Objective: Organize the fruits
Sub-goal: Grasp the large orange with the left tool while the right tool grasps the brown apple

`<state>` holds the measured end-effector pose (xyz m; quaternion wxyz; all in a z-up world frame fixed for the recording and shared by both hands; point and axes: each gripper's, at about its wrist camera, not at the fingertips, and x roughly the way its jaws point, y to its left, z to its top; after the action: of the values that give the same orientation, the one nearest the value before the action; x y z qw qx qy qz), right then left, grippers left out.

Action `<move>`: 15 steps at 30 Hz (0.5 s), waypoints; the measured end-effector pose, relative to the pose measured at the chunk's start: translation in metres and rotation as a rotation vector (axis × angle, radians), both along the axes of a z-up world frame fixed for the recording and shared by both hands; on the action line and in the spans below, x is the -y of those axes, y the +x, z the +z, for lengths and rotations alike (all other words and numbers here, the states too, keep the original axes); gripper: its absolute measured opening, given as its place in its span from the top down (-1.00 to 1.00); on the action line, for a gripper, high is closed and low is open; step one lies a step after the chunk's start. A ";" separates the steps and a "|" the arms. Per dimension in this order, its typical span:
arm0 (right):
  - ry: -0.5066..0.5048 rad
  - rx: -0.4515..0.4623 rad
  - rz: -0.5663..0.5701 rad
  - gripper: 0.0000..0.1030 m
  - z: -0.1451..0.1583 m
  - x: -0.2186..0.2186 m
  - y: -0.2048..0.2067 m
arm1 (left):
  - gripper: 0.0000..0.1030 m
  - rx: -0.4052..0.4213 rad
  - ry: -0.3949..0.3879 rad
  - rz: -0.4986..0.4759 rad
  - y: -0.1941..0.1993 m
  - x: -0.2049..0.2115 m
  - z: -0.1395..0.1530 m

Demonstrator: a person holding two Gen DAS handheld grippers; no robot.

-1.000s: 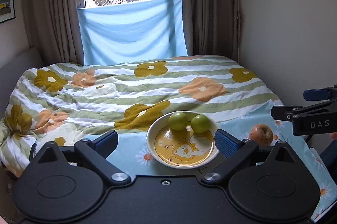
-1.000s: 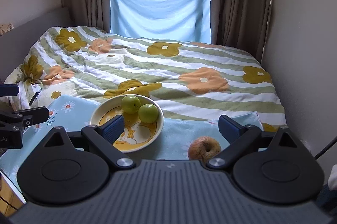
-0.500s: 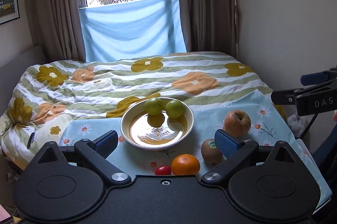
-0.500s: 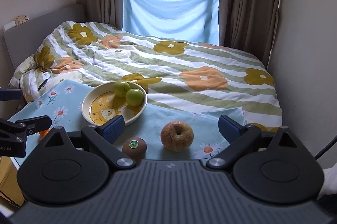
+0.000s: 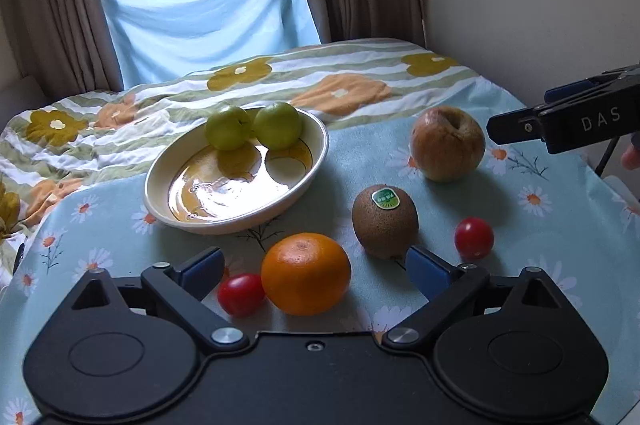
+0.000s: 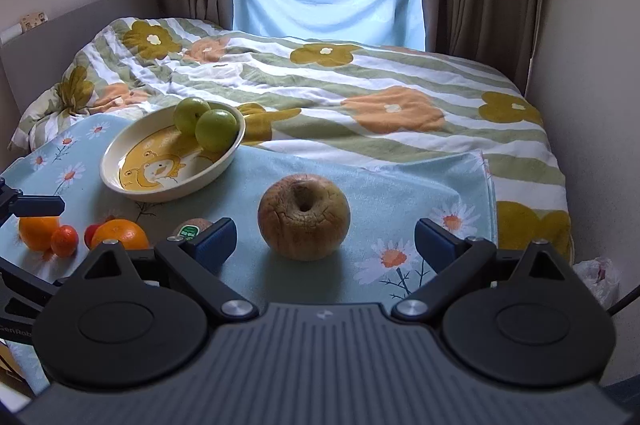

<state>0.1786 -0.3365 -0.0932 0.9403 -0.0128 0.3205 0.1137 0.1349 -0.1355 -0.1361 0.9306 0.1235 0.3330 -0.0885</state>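
Fruit sits loose on the daisy-print cloth [image 5: 560, 305], mostly not in the bowl yet. Left wrist view, near to far: left gripper [image 5: 314, 271] released, jaws wide, now low over the cloth with the orange [image 5: 306, 273] sitting between its blue pads and a cherry tomato [image 5: 241, 294] touching the orange's lower-left side. Kiwi [image 5: 385, 221] with green sticker just right of center, second cherry tomato [image 5: 473, 237] to its right. Wrinkled apple [image 5: 447, 143] further back, upper right. Bowl [image 5: 168, 165] center-left, holding two green plums [image 5: 252, 125] against its far rim. Bed with flowered quilt [image 5: 340, 81] behind.

Right wrist view: right gripper [image 6: 325, 240] also released, jaws spread, wrinkled apple [image 6: 304, 217] centered just ahead of the pads, not touched. Lower left shows what looks like another orange [image 6: 38, 231] and a small orange-red fruit [image 6: 64, 240], partly behind the left gripper's finger, so hard to call.

Change: a second ago both cameras were higher and further back, showing only bowl and apple; both have dropped in close, so the nearer fruits are now in frame and each gripper lines up on one piece. Reads as approach done, grasp phase starting: left likely takes the orange, right the apple. Task early, only two plums in the bowl. Tomato touching the orange may roll when the orange lifts.
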 end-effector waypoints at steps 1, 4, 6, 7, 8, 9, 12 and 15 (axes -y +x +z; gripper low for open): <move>0.005 -0.009 0.000 -1.00 -0.006 0.000 0.005 | -0.90 -0.003 0.013 -0.006 0.004 0.002 -0.005; 0.012 -0.025 0.001 -1.00 -0.019 0.001 0.015 | -0.87 -0.005 0.042 -0.015 0.013 0.004 -0.015; 0.020 -0.034 0.005 -1.00 -0.026 0.001 0.022 | -0.78 -0.014 0.047 -0.017 0.017 0.003 -0.019; 0.023 -0.039 0.006 -1.00 -0.028 0.000 0.025 | -0.76 -0.021 0.049 -0.015 0.020 0.003 -0.021; 0.026 -0.043 0.008 -1.00 -0.031 -0.001 0.027 | -0.73 -0.026 0.052 -0.013 0.021 0.002 -0.023; 0.030 -0.046 0.010 -1.00 -0.033 -0.001 0.029 | -0.71 -0.031 0.055 -0.012 0.023 0.001 -0.025; 0.039 -0.060 0.017 -1.00 -0.038 -0.005 0.035 | -0.62 -0.040 0.059 -0.009 0.026 0.000 -0.028; 0.042 -0.070 0.026 -1.00 -0.042 -0.008 0.039 | -0.34 -0.030 0.079 -0.015 0.026 0.001 -0.029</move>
<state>0.2175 -0.3288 -0.1353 0.9270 0.0066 0.3506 0.1329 0.1609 -0.1364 -0.1653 0.9192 0.1614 0.3491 -0.0841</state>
